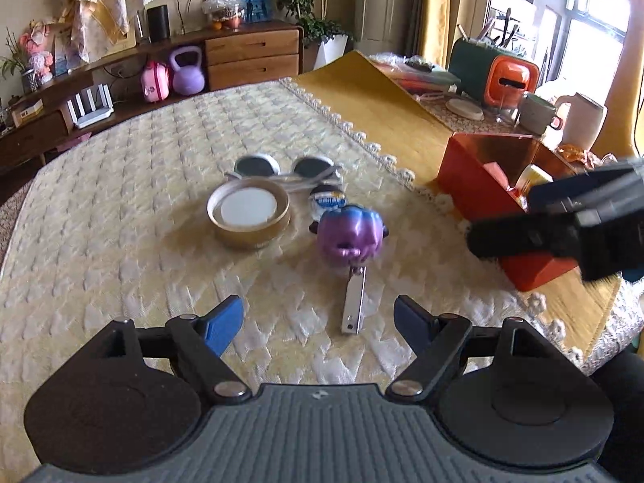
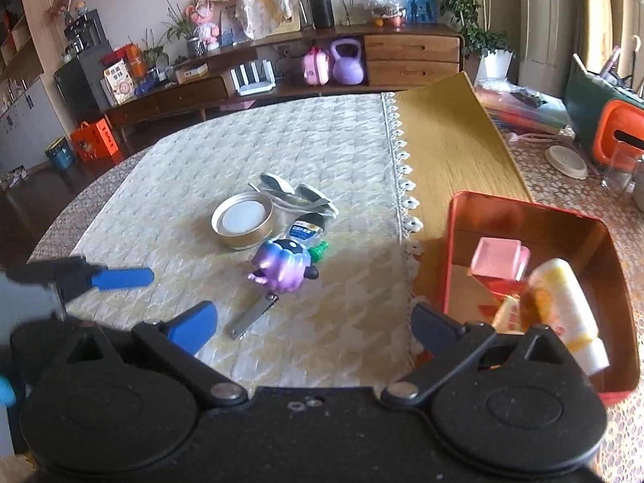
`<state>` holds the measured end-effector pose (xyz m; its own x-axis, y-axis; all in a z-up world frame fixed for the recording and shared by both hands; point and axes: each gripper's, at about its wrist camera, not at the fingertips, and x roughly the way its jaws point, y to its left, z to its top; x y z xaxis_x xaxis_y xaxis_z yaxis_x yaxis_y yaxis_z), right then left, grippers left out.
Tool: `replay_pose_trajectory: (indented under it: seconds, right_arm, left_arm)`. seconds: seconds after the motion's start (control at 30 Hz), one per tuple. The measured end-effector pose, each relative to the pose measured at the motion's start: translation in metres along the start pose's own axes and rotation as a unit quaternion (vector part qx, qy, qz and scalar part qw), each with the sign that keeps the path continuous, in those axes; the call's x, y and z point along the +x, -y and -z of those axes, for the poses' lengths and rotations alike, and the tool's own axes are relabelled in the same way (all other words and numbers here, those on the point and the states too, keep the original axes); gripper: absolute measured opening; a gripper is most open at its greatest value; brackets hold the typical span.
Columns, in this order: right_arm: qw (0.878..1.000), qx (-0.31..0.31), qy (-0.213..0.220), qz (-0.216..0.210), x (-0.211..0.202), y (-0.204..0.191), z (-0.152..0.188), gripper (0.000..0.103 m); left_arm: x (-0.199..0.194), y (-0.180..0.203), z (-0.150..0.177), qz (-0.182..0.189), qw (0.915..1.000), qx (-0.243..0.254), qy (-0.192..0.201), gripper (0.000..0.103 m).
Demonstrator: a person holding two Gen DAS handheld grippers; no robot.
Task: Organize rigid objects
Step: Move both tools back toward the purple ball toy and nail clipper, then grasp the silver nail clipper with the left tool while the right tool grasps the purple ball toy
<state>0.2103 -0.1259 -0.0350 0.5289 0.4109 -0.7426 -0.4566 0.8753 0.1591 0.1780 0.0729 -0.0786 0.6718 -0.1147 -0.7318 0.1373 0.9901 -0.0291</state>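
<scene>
Lying in a loose cluster at frame centre on the quilted cream cloth [image 1: 120, 201]: a round gold-rimmed lid [image 1: 248, 212] with a flat white inner disc; white-framed sunglasses [image 1: 281, 169] with round dark lenses, just behind the lid; a small bottle with a blue label [image 1: 328, 200] beside them; a glossy purple-blue figurine [image 1: 349, 237], lumpy and metallic in sheen; a flat steel nail clipper [image 1: 355, 302] touching the figurine's near side; at right, an orange tin box [image 2: 535, 217], rectangular with rounded corners, holding a pink block [image 2: 497, 257] and a cream tube [image 2: 563, 306]; left gripper [image 1: 318, 322] spread wide and empty, blue pads framing the clipper from above the cloth; right gripper [image 2: 314, 324] at full spread, nothing between the pads, near the box's left wall.
</scene>
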Motion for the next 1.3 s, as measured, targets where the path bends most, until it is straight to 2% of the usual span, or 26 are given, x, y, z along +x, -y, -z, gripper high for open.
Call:
replay_pose_trajectory:
  seconds: [0.2,0.43,1.03,1.2,1.27,1.3]
  right_arm:
    - [1.0,-0.006,-0.021,0.0,0.03,-0.004,-0.018,0.103]
    - [0.999,-0.002,-0.044,-0.011,0.064,-0.013,-0.027,0.103]
    - [0.996,0.017,-0.082,-0.022,0.109,-0.015,-0.038,0.101]
    - [0.996,0.011,-0.085,-0.024,0.113,-0.017,-0.039,0.098]
    - [0.996,0.01,-0.084,-0.025,0.114,-0.018,-0.038,0.096]
    - [0.996,0.009,-0.085,-0.025,0.115,-0.018,-0.039,0.094]
  left_arm:
    - [0.018,0.001,0.007,0.0,1.0,-0.002,0.001,0.082]
    - [0.04,0.008,0.012,-0.01,0.9997,0.021,0.008,0.082]
    - [0.063,0.026,0.012,-0.004,0.9992,0.032,0.025,0.082]
    - [0.063,0.03,0.013,-0.005,0.9989,0.038,0.028,0.075]
    - [0.06,0.033,0.016,0.002,0.9989,0.036,0.029,0.063]
    - [0.059,0.035,0.015,0.002,0.9989,0.037,0.029,0.061]
